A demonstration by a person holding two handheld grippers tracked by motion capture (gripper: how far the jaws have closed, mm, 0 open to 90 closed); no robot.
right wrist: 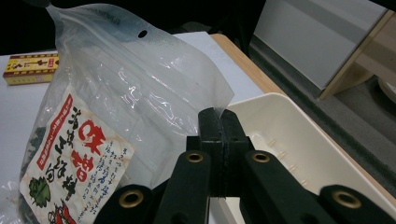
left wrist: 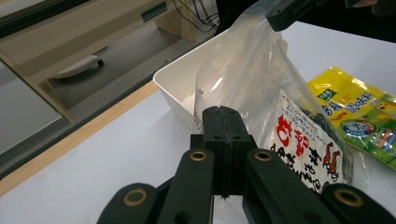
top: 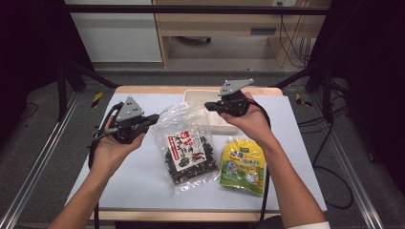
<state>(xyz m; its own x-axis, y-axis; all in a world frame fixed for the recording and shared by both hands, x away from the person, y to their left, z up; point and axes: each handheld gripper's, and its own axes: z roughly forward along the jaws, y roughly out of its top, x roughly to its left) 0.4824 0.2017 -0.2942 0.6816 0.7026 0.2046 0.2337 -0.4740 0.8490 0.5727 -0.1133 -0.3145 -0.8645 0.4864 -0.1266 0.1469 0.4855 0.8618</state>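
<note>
clear seaweed bag (top: 187, 143) upright-tilted, long axis toward the person, top corners clamped in both tongs

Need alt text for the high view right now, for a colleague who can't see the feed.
Two hands each hold a shut gripper, the left gripper and the right gripper, pinching the top corners of a clear bag of dark dried food on a pale table. A white tray sits behind it, a yellow pouch to its right.
</note>
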